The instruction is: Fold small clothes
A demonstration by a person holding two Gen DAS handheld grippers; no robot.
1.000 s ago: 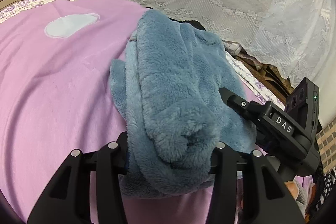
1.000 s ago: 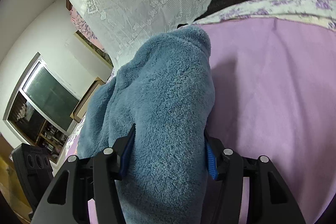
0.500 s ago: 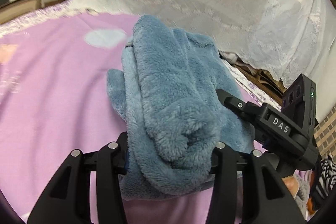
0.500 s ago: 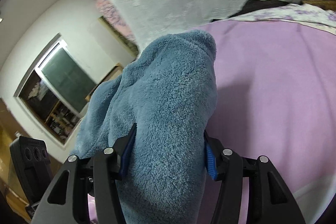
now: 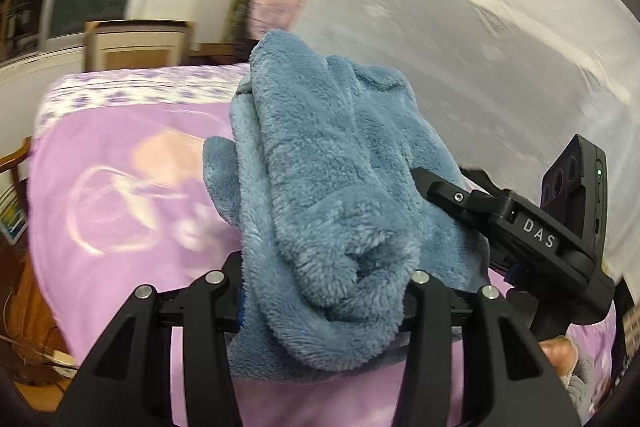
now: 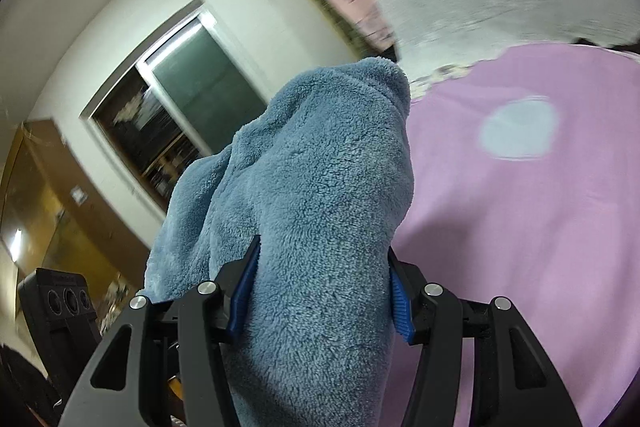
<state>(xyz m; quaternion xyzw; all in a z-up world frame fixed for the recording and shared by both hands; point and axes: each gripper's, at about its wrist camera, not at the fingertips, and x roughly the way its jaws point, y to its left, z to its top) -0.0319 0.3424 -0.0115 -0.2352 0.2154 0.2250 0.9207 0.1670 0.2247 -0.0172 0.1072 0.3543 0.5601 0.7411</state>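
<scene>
Both tools swung toward the window (image 6: pixel 176 99), each pinching the blue fleece garment (image 5: pixel 332 187); only the left view shows a chair (image 5: pixel 136 43).

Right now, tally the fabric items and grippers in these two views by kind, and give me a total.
Fluffy blue fleece garment: 1
Lilac bedspread with printed patches: 1
White lace cloth: 1
Black two-finger grippers, left and right, each closed on the garment: 2
Total: 5
</scene>
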